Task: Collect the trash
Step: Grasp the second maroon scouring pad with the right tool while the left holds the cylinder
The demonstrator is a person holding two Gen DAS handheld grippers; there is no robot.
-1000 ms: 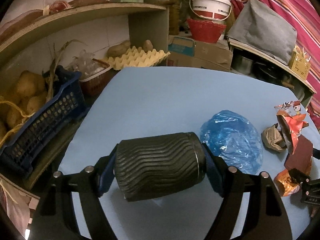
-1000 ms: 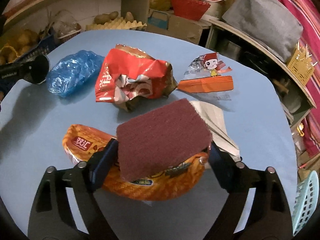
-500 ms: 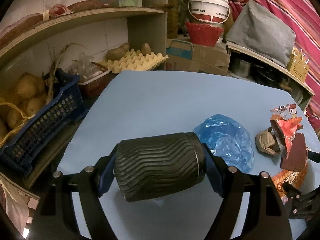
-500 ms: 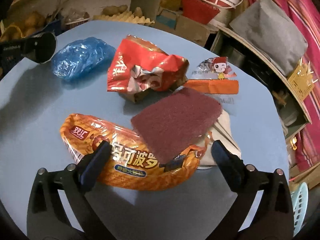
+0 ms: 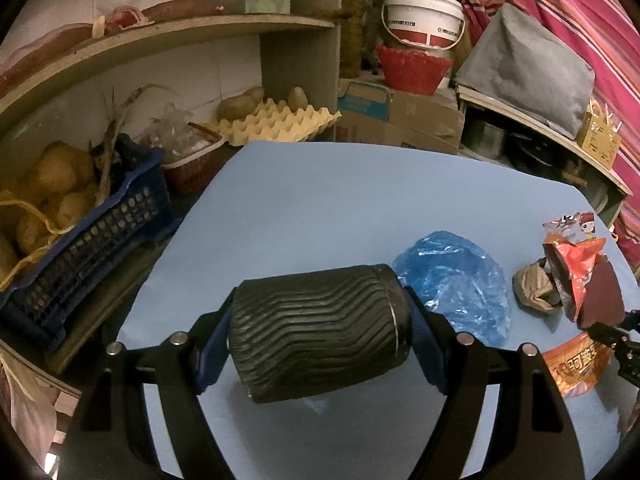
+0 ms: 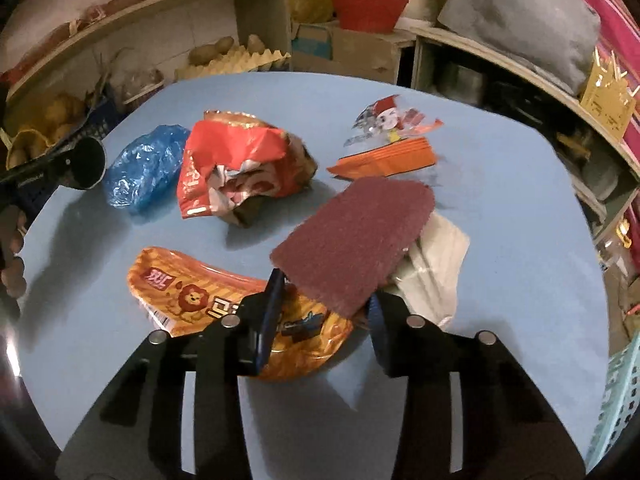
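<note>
Right wrist view: the right gripper [image 6: 326,300] has its two fingers closed on the near edge of a maroon scouring pad [image 6: 356,236], which sticks out tilted over the blue table [image 6: 500,184]. Landmark for all places: the scouring pad. Just below and left of it lies an orange snack wrapper [image 6: 192,292]; a white paper wad [image 6: 436,264] lies partly under its right side; beyond it to the left sits a crumpled red bag [image 6: 232,164], with a blue plastic bag [image 6: 144,168] further left; beyond it to the right lies a cartoon-printed packet [image 6: 392,140].

Left wrist view: the left gripper [image 5: 318,336] clamps a black ribbed cup [image 5: 320,336] held on its side, well to the left of the scouring pad [image 5: 604,300]; its mouth appears to face the trash.

Step in hand, as judged: the pad is gripped and seems about to be carried off the pile. Whether the pad is fully clear of the wrapper cannot be told. The next move probably calls for a firm pinch, since the pad is limp, and a carry leftward to the cup's mouth.
</note>
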